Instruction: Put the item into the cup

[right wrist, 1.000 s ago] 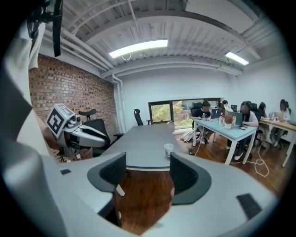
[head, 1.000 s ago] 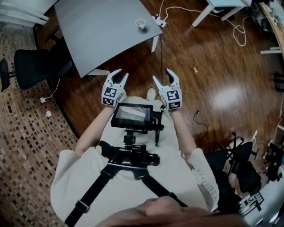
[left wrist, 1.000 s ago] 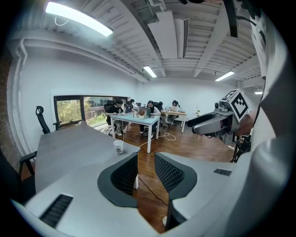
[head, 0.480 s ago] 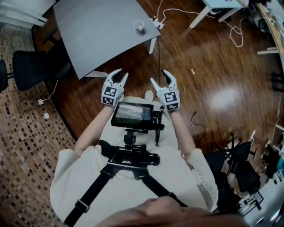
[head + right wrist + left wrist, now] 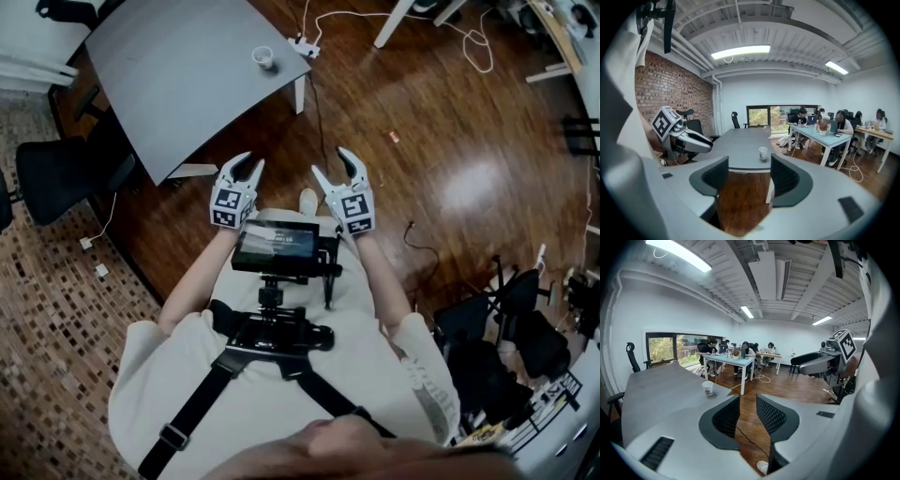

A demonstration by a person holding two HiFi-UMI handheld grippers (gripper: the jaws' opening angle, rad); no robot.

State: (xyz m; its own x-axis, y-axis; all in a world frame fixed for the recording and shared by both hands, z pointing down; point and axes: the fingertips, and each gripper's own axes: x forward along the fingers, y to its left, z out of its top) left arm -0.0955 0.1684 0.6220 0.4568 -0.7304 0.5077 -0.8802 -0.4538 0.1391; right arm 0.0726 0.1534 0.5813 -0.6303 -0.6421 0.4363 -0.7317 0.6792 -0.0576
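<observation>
Stage: approach not yet made; the person stands on the wood floor, well apart from the table (image 5: 178, 84), both grippers raised at chest height.
Left gripper (image 5: 251, 161): empty; its own view shows only floor through a narrow gap between the pads, and the jaws are closing.
Right gripper (image 5: 330, 161): empty; jaws stand wide apart, framing the table edge and floor.
Cup (image 5: 263, 57): upright on the table, near the edge by the corner closest to the person; it stands alone on the bare top.
Item: not found in any view; neither gripper carries it. I cannot tell where it lies.
Risk 1: reaching the cup with nothing to deposit, as no item is in hand.
Risk 2: the cup looks light and sits close to the edge; in my judgement a brush from a jaw could tip it or push it off.
Risk 3: a power strip (image 5: 302, 47) and its leads lie on the floor beside the table corner, on the likely walking line; a foot could snag there.
Risk 4: if the left claw narrows further, it may need reopening before any pick-up.
</observation>
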